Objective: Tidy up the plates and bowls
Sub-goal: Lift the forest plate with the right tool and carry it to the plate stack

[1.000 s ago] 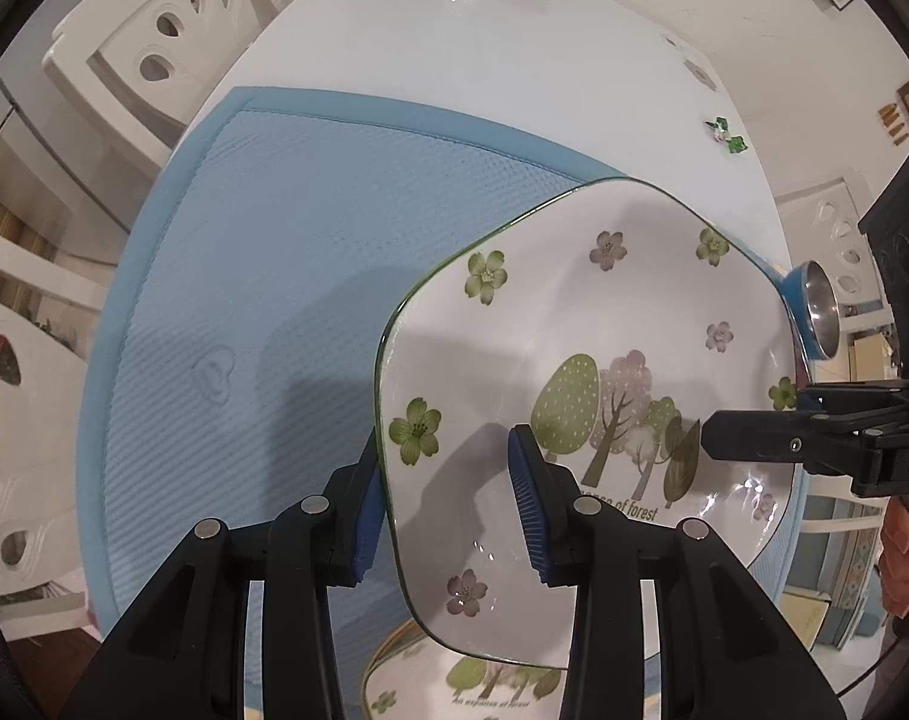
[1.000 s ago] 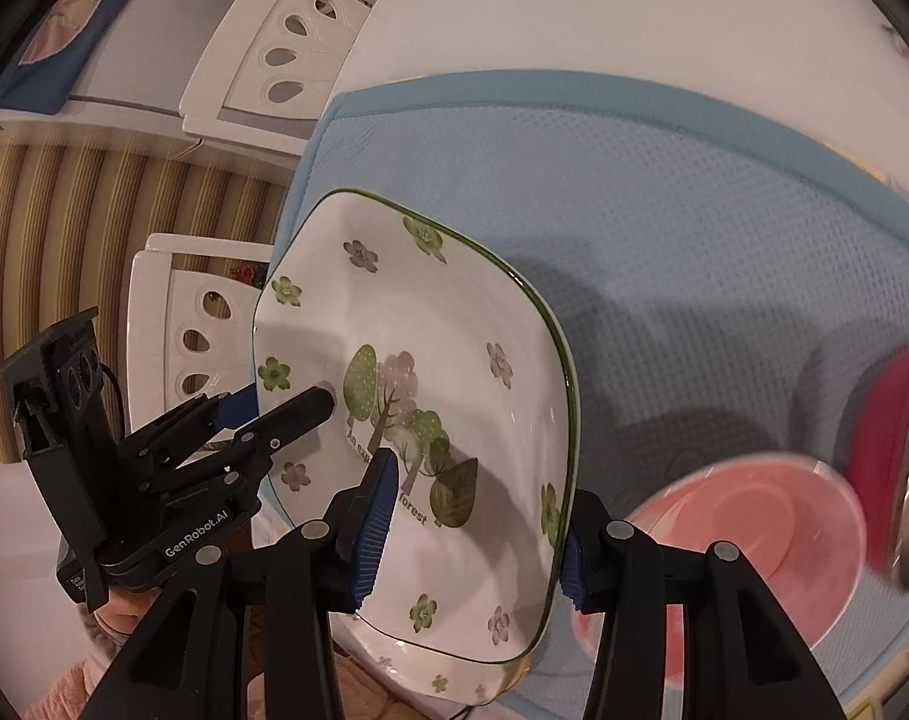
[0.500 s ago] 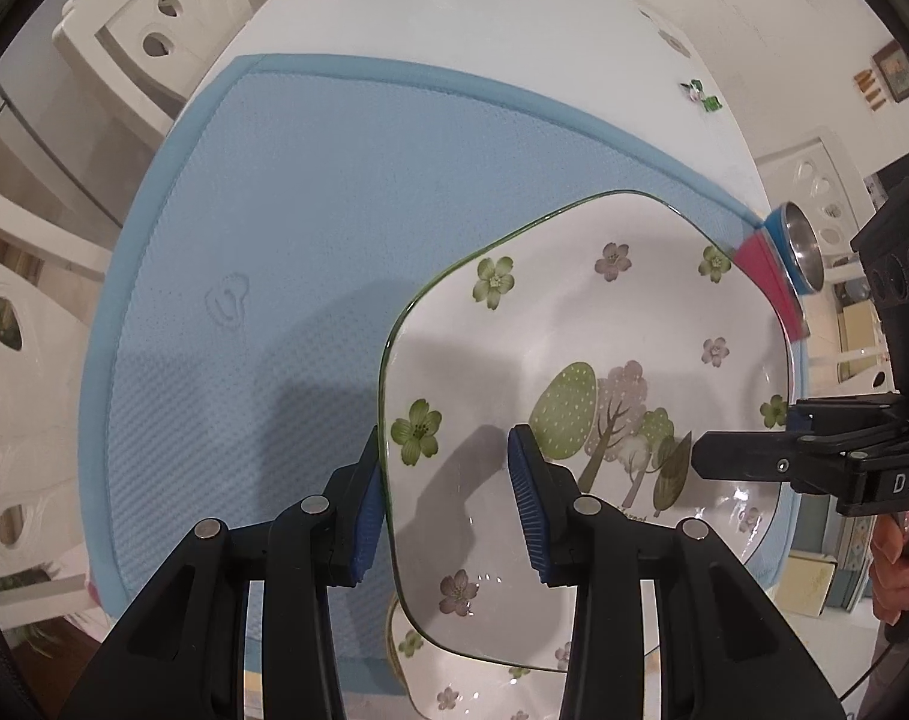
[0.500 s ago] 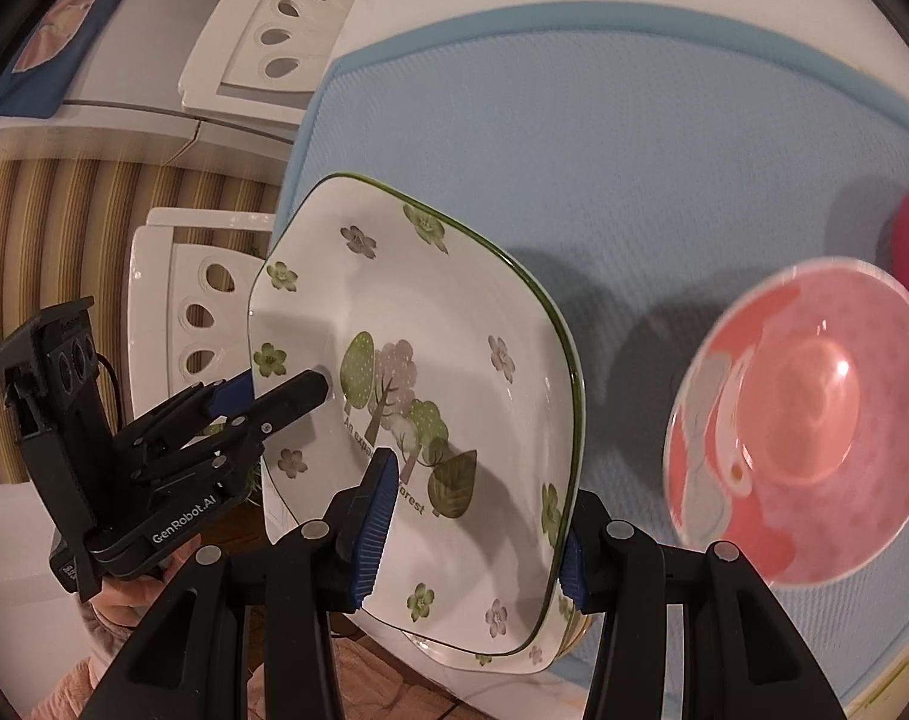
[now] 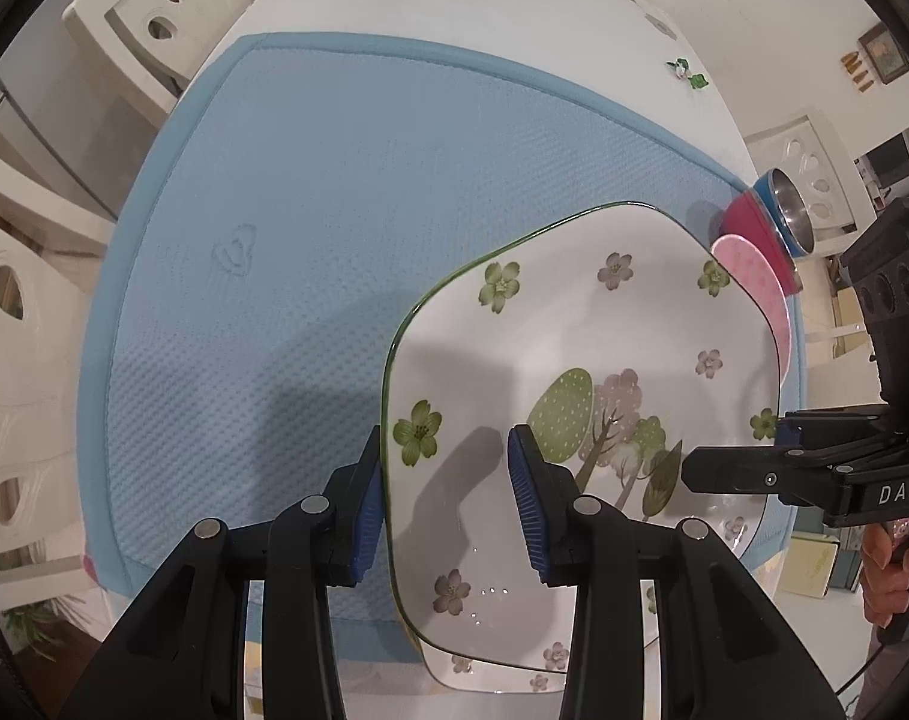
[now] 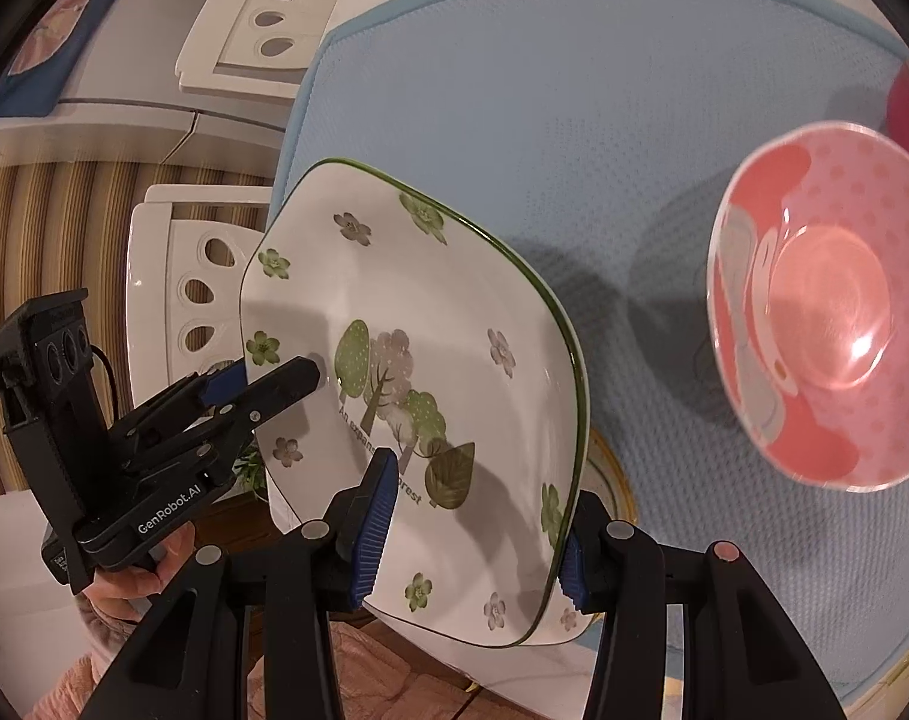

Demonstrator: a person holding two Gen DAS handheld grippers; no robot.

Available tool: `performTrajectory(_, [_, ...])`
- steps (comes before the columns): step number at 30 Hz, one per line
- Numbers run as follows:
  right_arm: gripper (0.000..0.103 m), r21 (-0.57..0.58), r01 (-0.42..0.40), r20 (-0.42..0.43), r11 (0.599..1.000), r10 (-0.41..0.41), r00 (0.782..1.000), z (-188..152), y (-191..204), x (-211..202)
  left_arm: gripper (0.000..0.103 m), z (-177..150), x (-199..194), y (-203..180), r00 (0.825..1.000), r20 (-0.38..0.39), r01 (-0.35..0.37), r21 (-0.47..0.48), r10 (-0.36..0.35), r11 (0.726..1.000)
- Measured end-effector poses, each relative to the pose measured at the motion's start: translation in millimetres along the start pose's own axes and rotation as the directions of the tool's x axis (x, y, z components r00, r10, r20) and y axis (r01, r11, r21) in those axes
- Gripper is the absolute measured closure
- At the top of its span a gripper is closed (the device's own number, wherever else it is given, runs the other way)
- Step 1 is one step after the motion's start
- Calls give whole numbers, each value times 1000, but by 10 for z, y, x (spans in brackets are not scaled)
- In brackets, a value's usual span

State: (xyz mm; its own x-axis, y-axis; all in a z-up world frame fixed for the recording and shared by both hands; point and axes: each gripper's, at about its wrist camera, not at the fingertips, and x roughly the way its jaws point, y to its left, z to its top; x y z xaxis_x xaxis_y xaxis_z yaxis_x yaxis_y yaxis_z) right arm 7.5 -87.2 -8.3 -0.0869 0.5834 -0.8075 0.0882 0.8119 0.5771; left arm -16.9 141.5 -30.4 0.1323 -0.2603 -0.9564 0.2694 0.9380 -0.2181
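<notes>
The floral plate [image 5: 580,360] hangs tilted above the blue mat [image 5: 310,240], carried from both sides: the left tongs [image 5: 448,501] clamp its near-left rim, one pad under the edge and one inside the well, and the right tongs [image 6: 475,525] pinch the opposite rim the same way. A second floral plate [image 5: 496,675] lies just beneath, at the mat's near edge, so I judge that the carried plate is being brought in to stack or set down.

The risks, as I read them: glazed ceramic held only at two rims can slide out of the pads if either hand tips further or the two hands drift apart. Lowered carelessly, it may knock the plate below or sit crooked on it. The pink bowl [image 6: 826,336] lies near on the mat, with a magenta bowl [image 5: 754,228] and a blue steel-lined bowl [image 5: 787,210] beyond it; a wide swing could clip them.

Readable writing: the plate's print begins "An expans" and ends "orest"; the left tongs carry "GenRobot.AI"; the right tongs show "DAS".
</notes>
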Motion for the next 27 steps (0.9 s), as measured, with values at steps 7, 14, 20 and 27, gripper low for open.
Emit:
performTrajectory(7, [56, 34, -27, 0, 999, 27, 1000, -163, -74, 78, 68, -137, 44, -8, 1000, -20, 2, 1, -2, 1000])
performTrajectory(14, [56, 61, -38, -4, 997, 38, 999, -311, -145, 127, 68, -249, 108, -39, 999, -36, 7, 1, -7, 1000])
performTrajectory(20, [56, 82, -37, -13, 996, 38, 999, -443, -227, 176, 68, -368, 191, -78, 998, -59, 6, -1, -6, 1000])
performTrajectory(27, [56, 122, -52, -20, 991, 54, 998, -534, -330, 283, 68, -464, 292, -97, 997, -81, 8, -12, -9, 1000])
